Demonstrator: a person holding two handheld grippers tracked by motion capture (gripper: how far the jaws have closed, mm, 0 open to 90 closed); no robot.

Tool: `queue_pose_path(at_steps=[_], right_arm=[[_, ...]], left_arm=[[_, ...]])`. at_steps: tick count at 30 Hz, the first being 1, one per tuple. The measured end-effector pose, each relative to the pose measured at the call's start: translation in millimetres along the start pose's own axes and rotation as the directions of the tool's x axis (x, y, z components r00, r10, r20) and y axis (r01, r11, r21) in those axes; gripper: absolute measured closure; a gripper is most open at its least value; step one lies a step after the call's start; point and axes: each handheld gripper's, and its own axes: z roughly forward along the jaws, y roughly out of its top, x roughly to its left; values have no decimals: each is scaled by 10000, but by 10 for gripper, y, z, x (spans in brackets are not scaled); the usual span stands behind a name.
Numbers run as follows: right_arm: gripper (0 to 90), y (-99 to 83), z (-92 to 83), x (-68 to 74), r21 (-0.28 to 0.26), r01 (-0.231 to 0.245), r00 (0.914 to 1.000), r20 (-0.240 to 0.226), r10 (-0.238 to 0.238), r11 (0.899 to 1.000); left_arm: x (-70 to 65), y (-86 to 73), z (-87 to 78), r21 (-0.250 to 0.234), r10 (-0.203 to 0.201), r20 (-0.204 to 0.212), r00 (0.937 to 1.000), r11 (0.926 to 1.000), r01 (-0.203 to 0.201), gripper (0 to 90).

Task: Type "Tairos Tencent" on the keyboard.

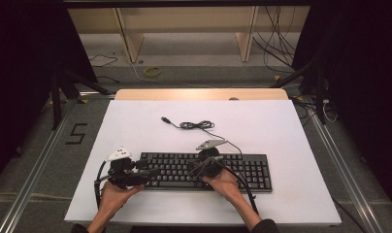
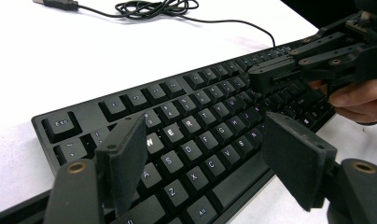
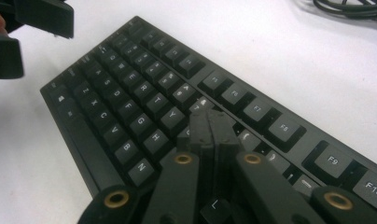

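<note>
Both hands low at table's near edge, forearms in from bottom. I hold left gripper [image 1: 146,175] level over keyboard [image 1: 252,171] left end, jaws spread, nothing between, keys beneath. Right gripper [image 3: 212,122] angled down, jaws clenched together, tips over number row; contact unclear. Coiled cable [image 1: 196,125] and USB plug [image 1: 166,119] lie beyond on white table [image 1: 291,131].

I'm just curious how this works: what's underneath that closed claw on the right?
The right claw is shut above the black keyboard, over the keys beside Y and H. The letters directly under its tips are covered. The keyboard lies on a white table.
</note>
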Motion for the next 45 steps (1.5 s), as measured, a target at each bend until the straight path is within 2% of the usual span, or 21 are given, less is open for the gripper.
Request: queue_pose_path(at_steps=[24,31,39,42,45], right_arm=[[900,-53,112,-10,454,75,9998,194,-83,9989],[900,-53,108,-15,438,-104,9998,176,97,9990],[900,-13,-35,-50,-268,-378,9993,-27,377,9989],[874,-6,-90,-58,-459,-370,9993,-81,367,9983],[803,-5,-130,-61,-571,-367,9991,-227,355,9977]], left_arm=[[-2,-9,1,-14,83,32,10000,10000,-83,300],[8,-8,15,12,97,-30,9999,10000,-97,300],[6,-6,37,86,135,-23,9999,9999,-135,301],[4,-5,43,107,160,-29,9999,9998,-160,302],[2,-2,50,134,182,-31,9998,9997,-181,301]])
